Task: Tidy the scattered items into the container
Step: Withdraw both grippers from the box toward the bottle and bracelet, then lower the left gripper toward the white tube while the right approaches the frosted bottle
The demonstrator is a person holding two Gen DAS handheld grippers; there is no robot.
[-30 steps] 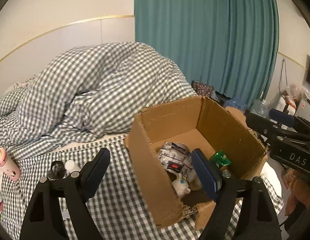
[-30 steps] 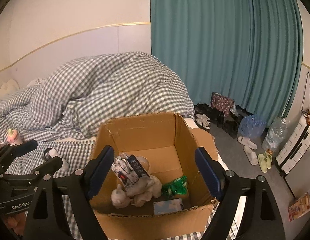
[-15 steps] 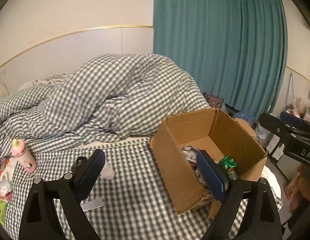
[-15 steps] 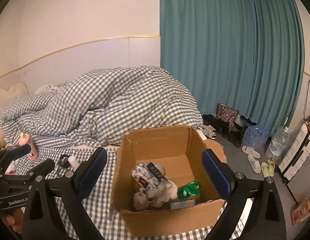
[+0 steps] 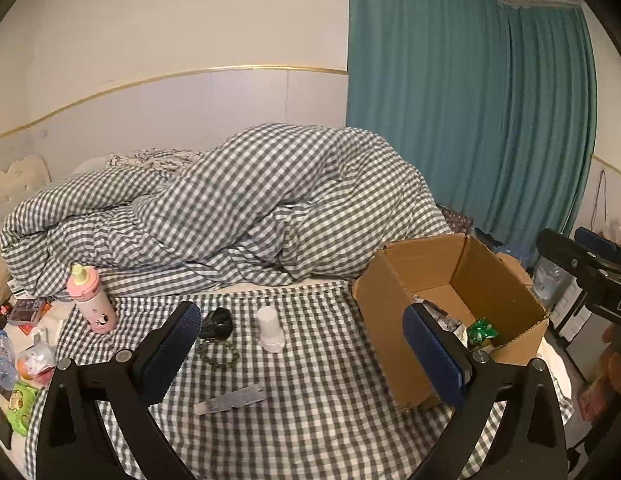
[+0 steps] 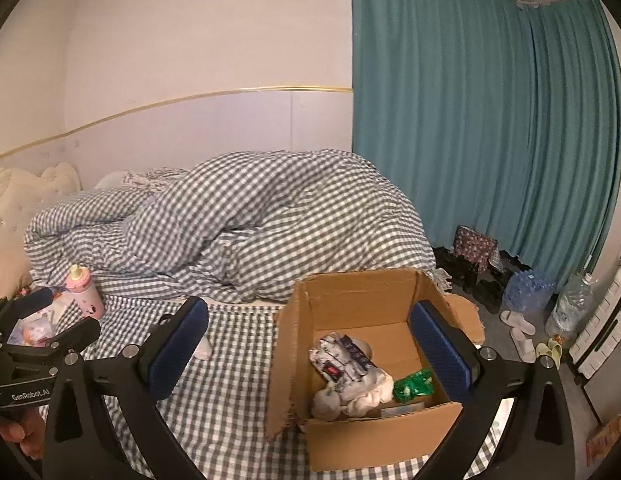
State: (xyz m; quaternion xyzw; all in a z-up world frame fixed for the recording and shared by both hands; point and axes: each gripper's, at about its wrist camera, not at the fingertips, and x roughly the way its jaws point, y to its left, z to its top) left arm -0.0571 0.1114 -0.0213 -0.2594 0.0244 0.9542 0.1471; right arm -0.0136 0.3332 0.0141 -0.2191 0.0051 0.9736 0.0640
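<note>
This was a bedroom in a lived-in home. A bed [image 5: 270, 420] with a gingham sheet filled most of both views, with a rumpled duvet [image 5: 238, 208] heaped against a padded headboard [image 6: 26, 200]. A teal curtain [image 6: 470, 120] hung to the floor beside the bed. Below it, shoes [image 6: 482, 280] and slippers [image 6: 520, 326] lay on the floor next to packed water bottles [image 6: 526, 286]. Household clutter sat on the sheet: a pink bottle [image 5: 92, 300], a white jar [image 5: 270, 330], a tube [image 5: 230, 400] and snack packets [image 5: 20, 404]. A cardboard box [image 6: 374, 440] stood on the bed's edge.

box [image 6: 374, 436] top open, duvet [image 5: 238, 204] blocks behind.
</note>
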